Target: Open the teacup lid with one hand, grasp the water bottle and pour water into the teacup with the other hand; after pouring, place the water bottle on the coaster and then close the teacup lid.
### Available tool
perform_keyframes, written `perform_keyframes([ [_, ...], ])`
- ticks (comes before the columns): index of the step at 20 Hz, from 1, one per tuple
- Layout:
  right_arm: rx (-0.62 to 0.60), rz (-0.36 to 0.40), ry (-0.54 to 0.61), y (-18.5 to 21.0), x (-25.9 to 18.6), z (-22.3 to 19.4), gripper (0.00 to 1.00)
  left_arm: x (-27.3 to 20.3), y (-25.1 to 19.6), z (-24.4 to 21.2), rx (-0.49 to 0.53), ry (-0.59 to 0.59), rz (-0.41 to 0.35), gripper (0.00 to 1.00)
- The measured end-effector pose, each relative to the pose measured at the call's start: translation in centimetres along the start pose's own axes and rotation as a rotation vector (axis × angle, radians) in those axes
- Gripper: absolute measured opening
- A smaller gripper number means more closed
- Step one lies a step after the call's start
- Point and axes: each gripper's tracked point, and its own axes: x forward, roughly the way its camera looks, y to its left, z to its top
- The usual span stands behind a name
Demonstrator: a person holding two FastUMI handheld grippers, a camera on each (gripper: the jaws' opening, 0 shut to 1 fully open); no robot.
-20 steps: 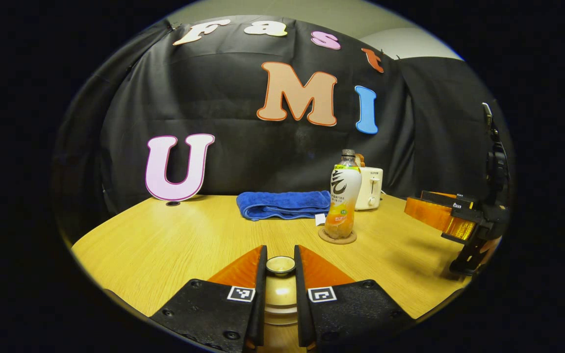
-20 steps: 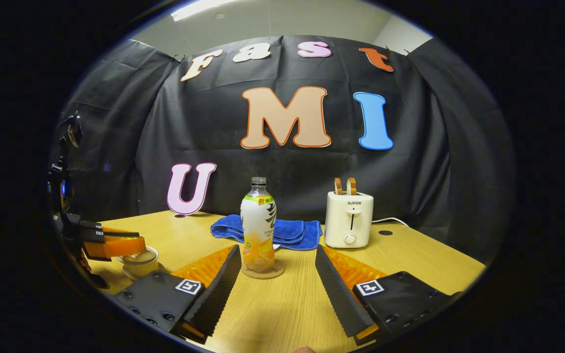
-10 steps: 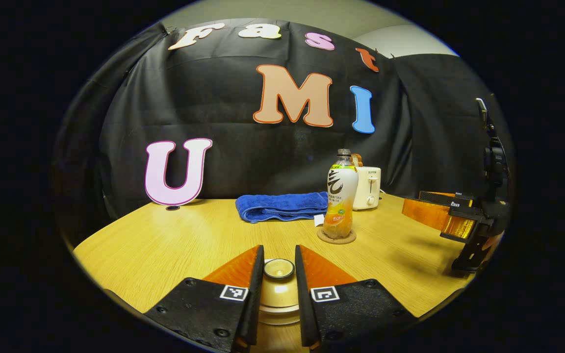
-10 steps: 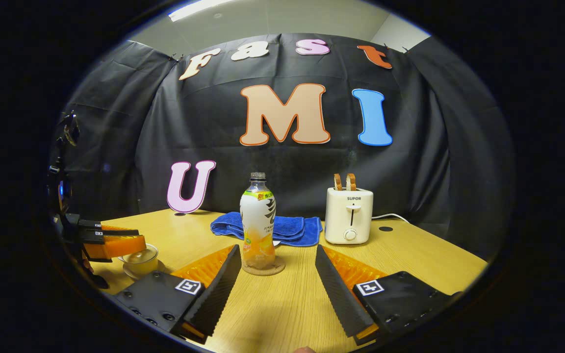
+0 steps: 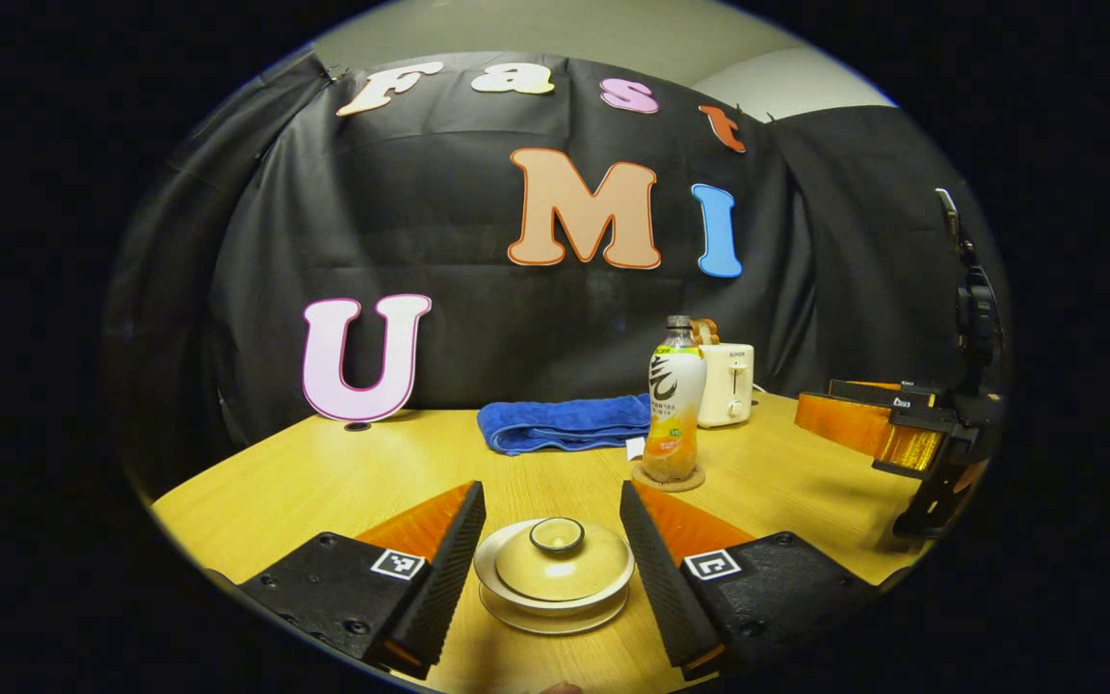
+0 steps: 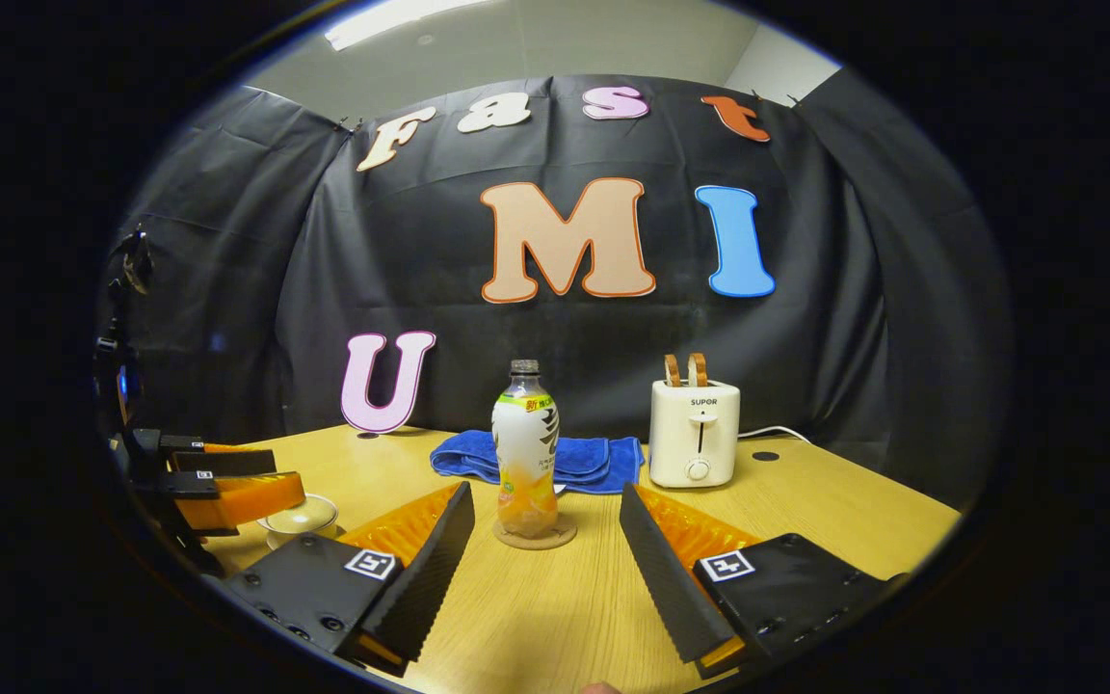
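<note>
The white toaster at the far right of the table bears a brand name, SUPOR, in small dark capitals on its front face, above the lever slot; in the left gripper view the same mark on the toaster is too small to read. The water bottle near the middle carries a printed wrap with a bold black brush-stroke character and small coloured writing near its top, too blurred to make out. Each gripper body shows square black-and-white coded markers, which carry no letters.

Lidded cream teacup on saucer; capless water bottle upright on coaster.
</note>
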Motion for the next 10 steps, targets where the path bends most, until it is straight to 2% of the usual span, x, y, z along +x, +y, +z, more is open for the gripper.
perform_keyframes([
  [1,-0.008,-0.005,-0.006,0.1,-0.3,0.1,0.93,-0.3,0.0,0.2,0.001,-0.01,0.003,0.83],
  [3,-0.009,0.002,-0.005,1.0,-1.0,-0.4,0.93,-0.9,0.0,0.5,0.004,-0.026,0.007,0.83],
  [4,-0.01,0.01,-0.004,1.5,-1.4,-0.5,1.0,-1.4,0.0,0.8,0.007,-0.033,0.011,0.83],
  [5,-0.019,0.01,-0.008,1.9,-1.8,-0.6,0.97,-1.8,0.2,0.9,0.01,-0.04,0.016,0.83],
  [6,-0.028,0.005,-0.013,2.1,-2.1,-0.7,1.0,-2.2,0.3,1.0,0.012,-0.048,0.024,0.83],
  [7,-0.029,0.001,-0.019,2.4,-2.6,-0.7,0.94,-2.7,0.6,1.0,0.011,-0.053,0.033,0.83],
  [10,0.001,0.012,-0.019,3.7,-3.8,-1.1,0.93,-3.9,1.0,1.1,0.003,-0.062,0.053,0.83],
])
